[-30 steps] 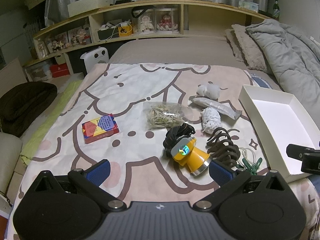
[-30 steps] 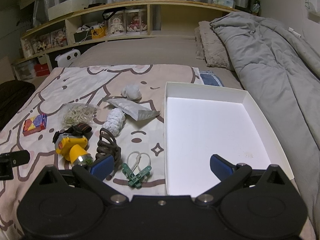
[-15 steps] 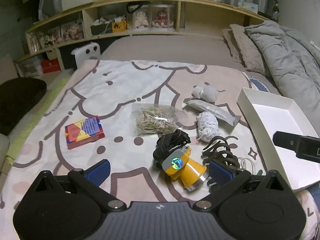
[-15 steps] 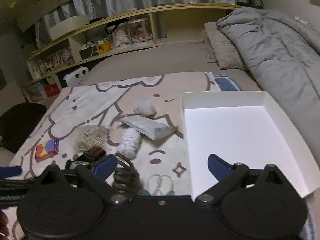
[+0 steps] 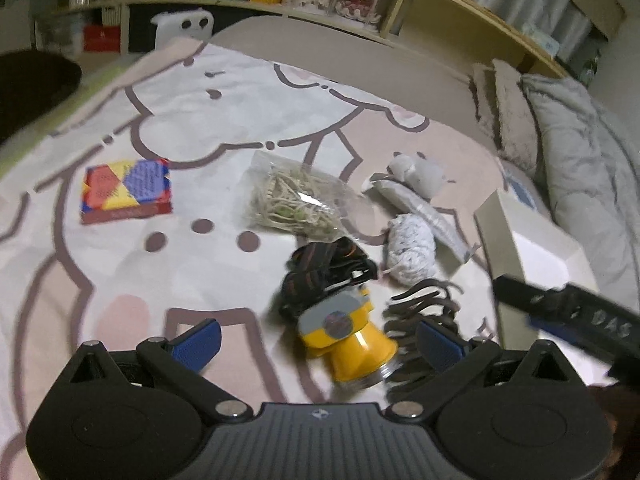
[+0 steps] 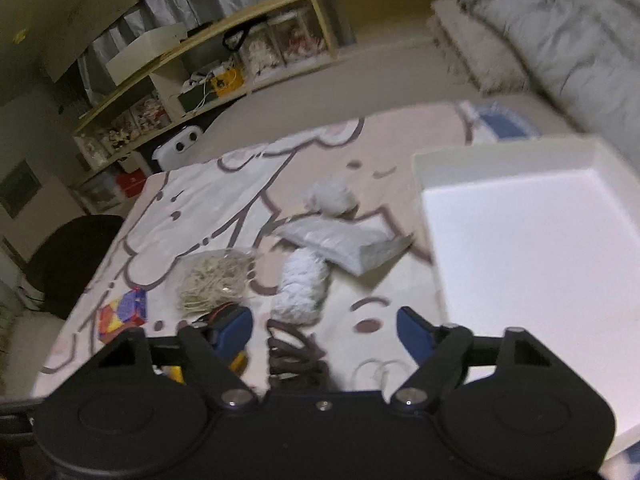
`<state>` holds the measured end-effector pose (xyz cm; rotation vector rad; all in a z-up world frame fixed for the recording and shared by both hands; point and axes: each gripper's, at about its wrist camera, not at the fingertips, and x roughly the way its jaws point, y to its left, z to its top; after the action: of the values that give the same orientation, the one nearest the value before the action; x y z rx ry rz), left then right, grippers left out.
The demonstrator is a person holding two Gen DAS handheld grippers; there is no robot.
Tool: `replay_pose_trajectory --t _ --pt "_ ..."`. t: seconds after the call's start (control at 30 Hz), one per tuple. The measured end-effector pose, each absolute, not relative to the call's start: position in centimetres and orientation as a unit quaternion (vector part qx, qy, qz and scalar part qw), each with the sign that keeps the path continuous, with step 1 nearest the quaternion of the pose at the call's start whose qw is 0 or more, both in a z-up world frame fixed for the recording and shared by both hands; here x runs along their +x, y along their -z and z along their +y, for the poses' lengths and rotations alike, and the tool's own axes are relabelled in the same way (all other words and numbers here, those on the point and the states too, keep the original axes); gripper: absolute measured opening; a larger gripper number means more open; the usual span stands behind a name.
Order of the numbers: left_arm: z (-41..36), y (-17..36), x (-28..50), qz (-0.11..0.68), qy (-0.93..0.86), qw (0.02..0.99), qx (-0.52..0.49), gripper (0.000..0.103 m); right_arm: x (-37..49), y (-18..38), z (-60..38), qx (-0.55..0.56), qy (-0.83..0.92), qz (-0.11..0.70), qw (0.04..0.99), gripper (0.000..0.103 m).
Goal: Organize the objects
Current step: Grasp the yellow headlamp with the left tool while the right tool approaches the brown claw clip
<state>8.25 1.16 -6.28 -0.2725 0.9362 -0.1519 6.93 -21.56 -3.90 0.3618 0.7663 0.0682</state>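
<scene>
Both claws have come down lower and closer to the pile of things on the bed [image 5: 120, 280]. The left claw [image 5: 318, 340] is wide apart with nothing pinched, and the yellow headlamp [image 5: 344, 340] now sits right between its fingers, where before it was farther ahead. The right claw [image 6: 324, 330] was wide a second ago and its jaws are closing, with the brown hair claw clip [image 6: 294, 354] between them, but the blue pads do not seem to press it yet. The white box [image 6: 532, 256] lies just to the right of the right claw and has nothing in it. So I think each claw is about to grab one thing to put in the box
</scene>
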Motion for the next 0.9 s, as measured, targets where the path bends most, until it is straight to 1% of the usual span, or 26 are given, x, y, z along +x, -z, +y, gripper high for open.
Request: replay_pose_trajectory --t 0.1,0.2,0.23,0.4,0.43,0.6,0.67,0.7,0.73,0.83,0.87,0.9 --pt "1.2 6.9 9.0 0.458 0.081 0.87 -0.162 0.093 7.7 5.1 -21.7 0.208 -0.045 0.396 0.893 0.064" --pt "1.5 7.7 9.5 0.468 0.086 0.856 -0.203 0.082 7.7 6.2 -21.6 0.224 -0.053 0.417 0.879 0.059" --pt "1.6 8.0 9.7 0.473 0.086 0.85 -0.216 0.081 7.7 6.4 -21.5 0.227 -0.055 0.423 0.876 0.059" --pt "2.0 9.3 10.2 0.487 0.085 0.827 -0.267 0.079 7.7 7.4 -21.0 0.248 -0.063 0.439 0.861 0.059" --pt "2.0 9.6 10.3 0.489 0.084 0.824 -0.275 0.078 7.7 7.5 -20.8 0.244 -0.064 0.44 0.862 0.059" --pt "1.4 10.6 10.8 0.5 0.085 0.815 -0.281 0.067 7.8 8.1 -19.9 0.218 -0.067 0.448 0.865 0.059" --pt "1.3 10.8 11.0 0.497 0.077 0.817 -0.28 0.061 7.8 8.5 -19.8 0.215 -0.065 0.452 0.863 0.059" --pt "1.3 10.8 11.1 0.499 0.069 0.819 -0.274 0.054 7.8 8.6 -19.7 0.214 -0.064 0.452 0.864 0.059" --pt "1.3 10.8 11.2 0.5 0.065 0.822 -0.265 0.052 7.8 8.8 -19.7 0.213 -0.063 0.451 0.864 0.059" --pt "1.3 10.7 11.2 0.501 0.069 0.824 -0.257 0.051 7.8 9.0 -19.7 0.214 -0.062 0.447 0.866 0.058" --pt "1.3 10.7 11.2 0.502 0.07 0.824 -0.254 0.051 7.9 9.1 -19.8 0.215 -0.063 0.447 0.866 0.057" --pt "1.3 10.5 11.2 0.503 0.071 0.825 -0.247 0.051 7.9 9.2 -19.9 0.217 -0.063 0.448 0.865 0.049"
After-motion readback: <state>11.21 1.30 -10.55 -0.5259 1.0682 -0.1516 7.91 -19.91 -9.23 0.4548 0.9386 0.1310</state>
